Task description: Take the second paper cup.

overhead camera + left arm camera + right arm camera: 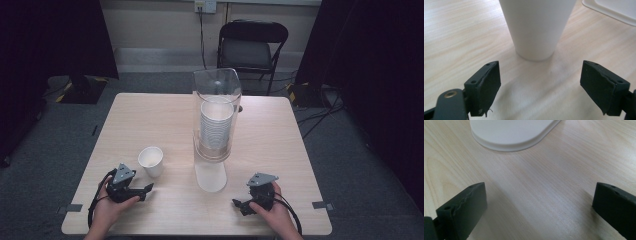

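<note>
Now, at a pale wooden table (150,115), we hold the left gripper (148,188) just short of a small white paper cup (151,161) that stands upright near the table's front left, apart from the tall clear plastic cup dispenser (216,115) with its stack of white cups. In the left gripper view, the cup (536,27) sits dead ahead, beyond the two black rubber pads (486,87), which stand wide apart and grip nothing. The right gripper (235,203) rests near the front edge, also spread and empty, facing the dispenser's flat white base (511,132).

We judge the step in hand to be the approach to the loose cup. To do it well, we should slide straight forward, keep the cup centred between the pads, and take it around the lower wall, where paper resists crushing best. A gentle, even squeeze should do; a hard one risks denting the wall, and an off-centre push could tip it.
</note>
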Demonstrator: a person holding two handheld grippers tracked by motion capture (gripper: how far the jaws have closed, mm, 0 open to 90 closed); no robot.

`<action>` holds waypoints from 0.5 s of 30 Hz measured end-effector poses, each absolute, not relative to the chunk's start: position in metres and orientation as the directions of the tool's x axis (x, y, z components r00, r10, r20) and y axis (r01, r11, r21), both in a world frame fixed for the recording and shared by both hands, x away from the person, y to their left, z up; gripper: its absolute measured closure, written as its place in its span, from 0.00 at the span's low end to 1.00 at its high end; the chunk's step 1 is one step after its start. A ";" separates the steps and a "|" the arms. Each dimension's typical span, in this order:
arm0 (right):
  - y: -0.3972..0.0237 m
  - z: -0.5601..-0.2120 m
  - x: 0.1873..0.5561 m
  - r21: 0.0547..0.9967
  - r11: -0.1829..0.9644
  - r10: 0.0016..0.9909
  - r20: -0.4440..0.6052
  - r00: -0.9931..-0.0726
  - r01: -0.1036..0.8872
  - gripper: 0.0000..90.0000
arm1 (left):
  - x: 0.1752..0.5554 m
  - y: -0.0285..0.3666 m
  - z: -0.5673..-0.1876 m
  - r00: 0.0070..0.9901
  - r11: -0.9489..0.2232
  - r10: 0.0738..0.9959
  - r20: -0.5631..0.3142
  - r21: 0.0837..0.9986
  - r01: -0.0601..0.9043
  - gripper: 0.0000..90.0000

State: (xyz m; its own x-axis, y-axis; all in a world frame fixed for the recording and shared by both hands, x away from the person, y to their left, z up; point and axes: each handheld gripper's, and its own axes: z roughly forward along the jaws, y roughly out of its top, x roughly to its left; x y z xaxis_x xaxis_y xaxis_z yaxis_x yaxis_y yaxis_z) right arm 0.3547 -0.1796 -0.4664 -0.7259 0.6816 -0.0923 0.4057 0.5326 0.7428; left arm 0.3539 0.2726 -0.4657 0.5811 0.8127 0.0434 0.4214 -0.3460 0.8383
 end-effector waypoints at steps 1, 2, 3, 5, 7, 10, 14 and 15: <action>-0.179 -0.467 0.355 0.744 0.531 0.684 -0.093 -0.724 0.406 0.00 | 0.353 0.274 -0.467 0.589 -0.348 0.807 0.042 0.839 0.418 0.19; -0.179 -0.466 0.355 0.743 0.528 0.689 -0.091 -0.719 0.411 0.00 | 0.352 0.275 -0.469 0.589 -0.338 0.808 0.032 0.843 0.418 0.19; -0.178 -0.466 0.354 0.744 0.525 0.692 -0.090 -0.717 0.413 0.00 | 0.352 0.277 -0.471 0.597 -0.345 0.802 0.033 0.841 0.417 0.18; -0.177 -0.467 0.354 0.745 0.521 0.701 -0.094 -0.707 0.417 0.00 | 0.352 0.277 -0.473 0.594 -0.360 0.804 0.027 0.818 0.449 0.18; -0.175 -0.467 0.354 0.744 0.519 0.705 -0.095 -0.703 0.421 0.00 | 0.353 0.275 -0.474 0.602 -0.384 0.798 0.041 0.803 0.455 0.18; -0.171 -0.467 0.354 0.748 0.520 0.697 -0.093 -0.711 0.412 0.01 | 0.354 0.276 -0.474 0.619 -0.406 0.784 0.048 0.794 0.452 0.16; -0.166 -0.460 0.354 0.760 0.519 0.680 -0.090 -0.727 0.391 0.15 | 0.355 0.275 -0.474 0.624 -0.411 0.780 0.045 0.790 0.456 0.14; -0.164 -0.458 0.355 0.763 0.518 0.681 -0.093 -0.727 0.387 0.14 | 0.355 0.275 -0.474 0.624 -0.410 0.780 0.046 0.790 0.455 0.14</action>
